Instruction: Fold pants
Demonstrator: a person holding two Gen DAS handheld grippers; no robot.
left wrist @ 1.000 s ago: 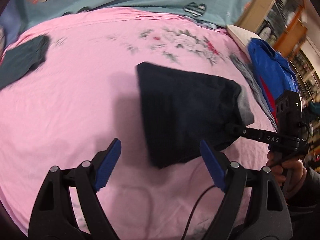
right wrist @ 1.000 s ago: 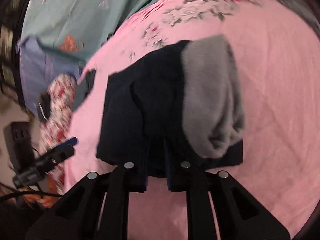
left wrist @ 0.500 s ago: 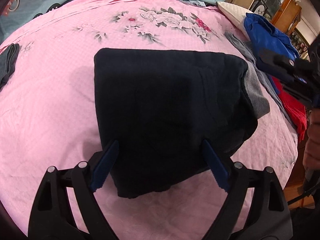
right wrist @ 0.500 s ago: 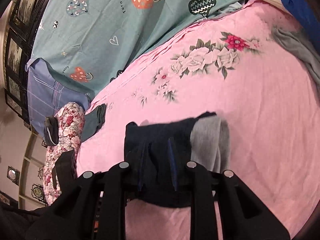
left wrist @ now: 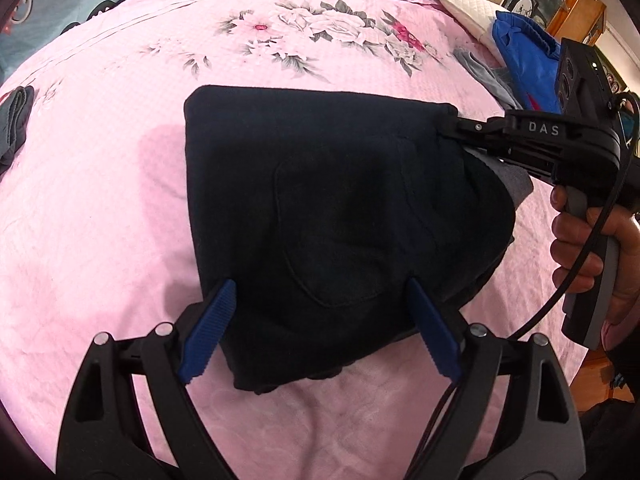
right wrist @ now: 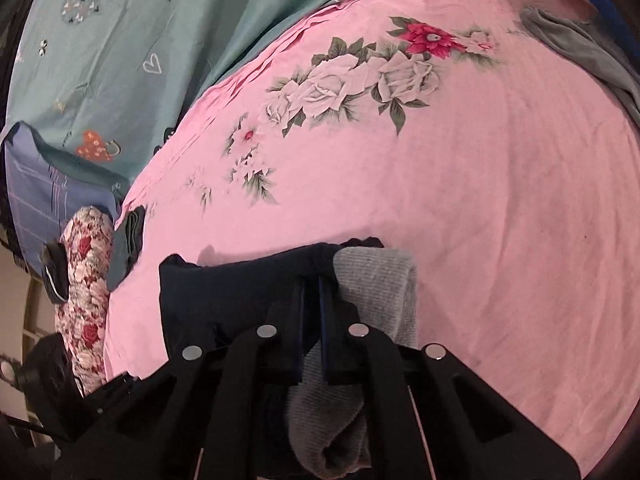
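Pink bed sheet [left wrist: 100,208] with a printed rose spray fills both views; teal cover [right wrist: 120,40] behind it carries hearts and partly readable lettering, "turn o..." at most, the rest cut off. Dark navy pants [left wrist: 320,208] lie folded on the sheet, centre of the left wrist view, grey lining [right wrist: 376,292] showing at 1 edge. Right tool [right wrist: 312,312], marked "DAS" on its side, is clamped narrow on the pants' far right corner; its jaws have just been closing. Left tool [left wrist: 320,332] stands wide, blue pads either side of the near edge, not pressing. Blue garment [left wrist: 524,56] at right, mostly cropped.
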